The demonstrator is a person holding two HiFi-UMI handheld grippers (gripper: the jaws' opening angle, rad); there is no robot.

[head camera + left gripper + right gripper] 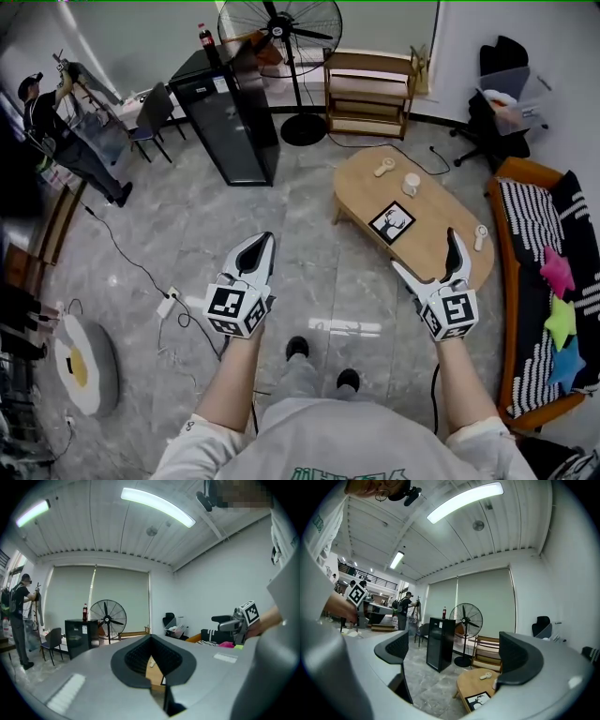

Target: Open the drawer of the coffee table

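Observation:
The oval wooden coffee table point(433, 217) stands on the grey floor ahead and to my right; no drawer front shows in any view. My left gripper point(266, 241) hovers over bare floor left of the table, jaws pressed together and holding nothing. In the left gripper view the left gripper point(151, 657) shows only a sliver of table between its pads. My right gripper point(427, 255) is open over the table's near edge. In the right gripper view the right gripper point(457, 660) frames the coffee table point(476, 686) below, well apart from it.
On the table lie a black-and-white card point(392, 222) and small white items point(410, 184). A striped sofa point(534, 281) with star cushions stands right, and behind are a black cabinet point(230, 122), a fan point(279, 37) and a wooden shelf point(367, 92). A person point(56, 127) works far left; a cable point(167, 305) crosses the floor.

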